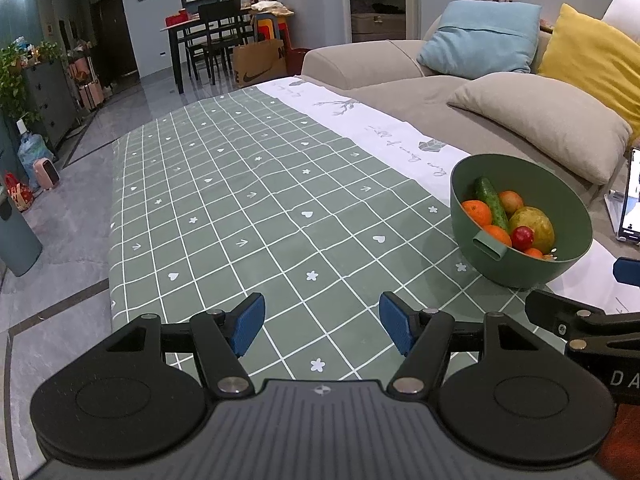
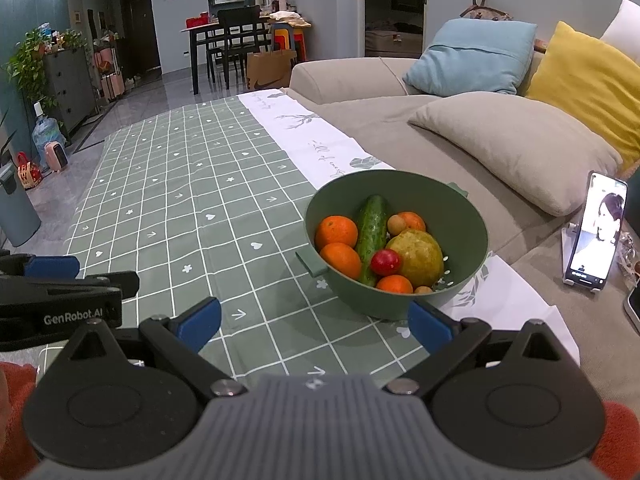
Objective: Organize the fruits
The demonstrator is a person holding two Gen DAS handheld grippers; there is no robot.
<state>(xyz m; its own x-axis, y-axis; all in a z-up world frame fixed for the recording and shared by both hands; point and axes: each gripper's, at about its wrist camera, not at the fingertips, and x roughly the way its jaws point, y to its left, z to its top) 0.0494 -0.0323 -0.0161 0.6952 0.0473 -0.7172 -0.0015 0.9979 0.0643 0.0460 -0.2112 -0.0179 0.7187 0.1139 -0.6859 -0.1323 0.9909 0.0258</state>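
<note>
On tabletop (image 2: 168, 184), left to right: left gripper (image 1: 322, 326), fingers spread wide, empty, over bare checked cloth; right gripper (image 2: 314, 320), fingers likewise spread and empty, just short of green bowl (image 2: 468, 216). Bowl holds oranges (image 2: 336, 232), cucumber (image 2: 372, 232), a red fruit (image 2: 385, 262), a yellow-green fruit (image 2: 418, 258). Cucumber's long axis runs near-to-far, far tip raised against the wall. Risk: lifting it may roll the round fruit leaning beside it, judging by the packing.
</note>
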